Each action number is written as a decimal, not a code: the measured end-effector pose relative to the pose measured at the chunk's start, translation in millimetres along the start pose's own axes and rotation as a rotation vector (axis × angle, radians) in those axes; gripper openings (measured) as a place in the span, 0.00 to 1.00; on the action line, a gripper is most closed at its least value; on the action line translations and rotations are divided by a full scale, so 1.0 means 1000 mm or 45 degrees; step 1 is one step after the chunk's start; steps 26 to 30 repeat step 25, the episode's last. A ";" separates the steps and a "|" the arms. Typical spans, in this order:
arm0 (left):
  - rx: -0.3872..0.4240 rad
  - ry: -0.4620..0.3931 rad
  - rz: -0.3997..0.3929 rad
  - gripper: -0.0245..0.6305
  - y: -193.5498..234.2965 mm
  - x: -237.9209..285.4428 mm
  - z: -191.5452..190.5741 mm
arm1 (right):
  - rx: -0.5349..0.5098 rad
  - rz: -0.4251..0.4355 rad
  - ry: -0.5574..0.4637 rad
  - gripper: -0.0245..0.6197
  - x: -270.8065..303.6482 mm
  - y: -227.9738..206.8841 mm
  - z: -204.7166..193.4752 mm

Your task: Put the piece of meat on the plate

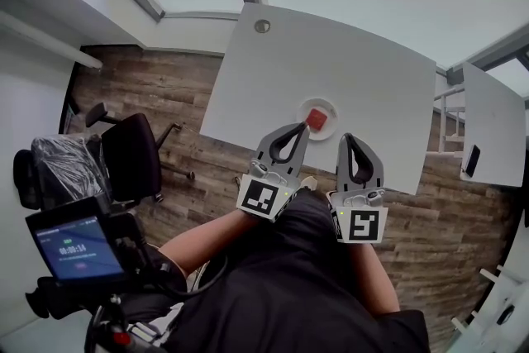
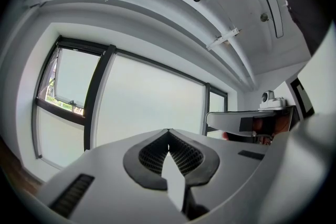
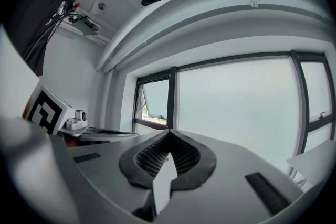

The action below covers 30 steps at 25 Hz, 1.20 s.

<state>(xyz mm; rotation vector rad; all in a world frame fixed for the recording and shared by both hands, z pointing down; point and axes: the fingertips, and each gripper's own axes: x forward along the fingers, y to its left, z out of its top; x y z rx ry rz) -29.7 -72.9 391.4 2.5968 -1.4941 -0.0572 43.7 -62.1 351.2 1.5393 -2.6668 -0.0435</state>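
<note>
My left gripper [image 1: 297, 130] and right gripper [image 1: 348, 138] are both clenched on nothing, held level short of the table [image 1: 355, 62]. The piece of meat [image 1: 316, 119] — a small red chunk — already lies on the plate [image 1: 330, 130]. It looks light, perhaps slick, so I'd pinch across its opposite sides.

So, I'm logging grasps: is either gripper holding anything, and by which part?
Nothing is held. The left gripper and right gripper are both shut and empty; the meat lies on the plate.
</note>
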 end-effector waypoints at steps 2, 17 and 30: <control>-0.010 -0.007 0.009 0.05 0.001 -0.001 0.000 | -0.008 0.002 0.000 0.05 0.001 0.002 0.000; -0.037 0.027 0.063 0.05 0.017 -0.009 -0.008 | -0.003 0.049 -0.008 0.05 0.013 0.012 -0.004; -0.043 -0.023 0.069 0.05 0.017 -0.009 -0.003 | -0.014 0.073 0.019 0.05 0.013 0.016 -0.007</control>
